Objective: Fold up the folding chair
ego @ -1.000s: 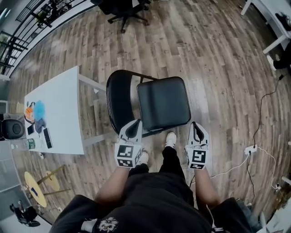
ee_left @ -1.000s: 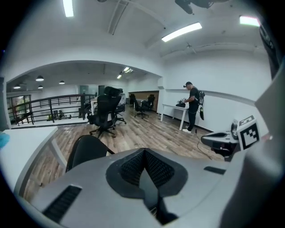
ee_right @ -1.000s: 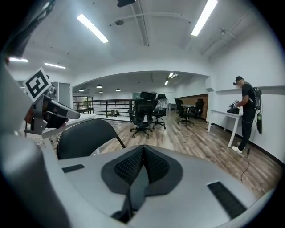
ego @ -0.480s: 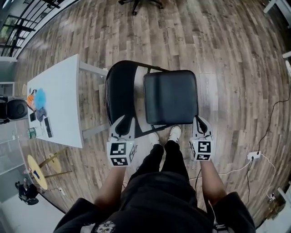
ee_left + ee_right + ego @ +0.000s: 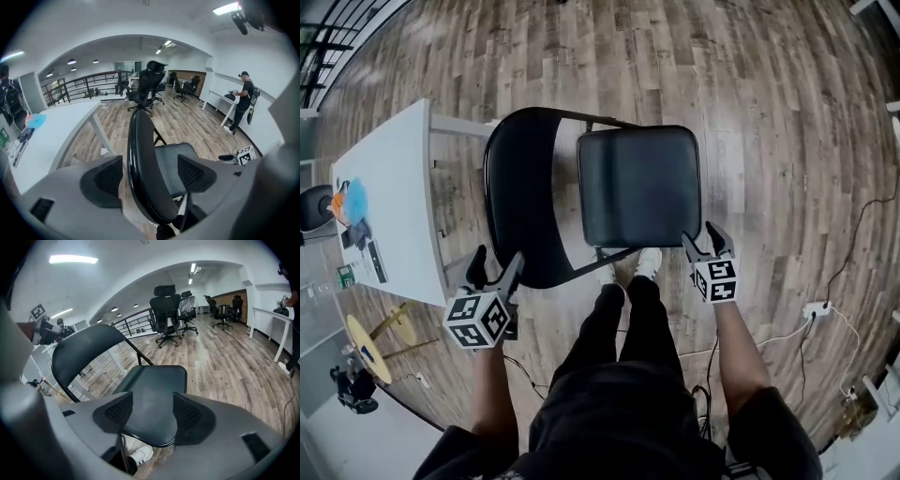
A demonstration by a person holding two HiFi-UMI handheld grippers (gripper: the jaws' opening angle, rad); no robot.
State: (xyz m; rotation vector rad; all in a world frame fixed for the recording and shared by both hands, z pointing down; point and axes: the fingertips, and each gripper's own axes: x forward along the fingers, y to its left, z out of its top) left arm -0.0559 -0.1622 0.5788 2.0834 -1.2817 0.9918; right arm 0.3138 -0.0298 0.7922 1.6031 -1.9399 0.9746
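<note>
Wooden floor carries the unfolded folding chair beside a white bench. The left hand-held gripper is at its backrest, the right hand-held gripper at the seat corner.

Left gripper view: jaws opening, backrest between them, untouched.

Right gripper view: jaws opening astride the seat's edge, not pressing.

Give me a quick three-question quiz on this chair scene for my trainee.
1. True or false: the folding chair is already folded flat.
2. Which chair part sits between the left gripper's jaws?
3. Fill in: in the head view, a white ____ stands left of the chair.
Key: 1 false, it stands open. 2 the backrest, between jaws that are opening and not pressing it. 3 table.
</note>
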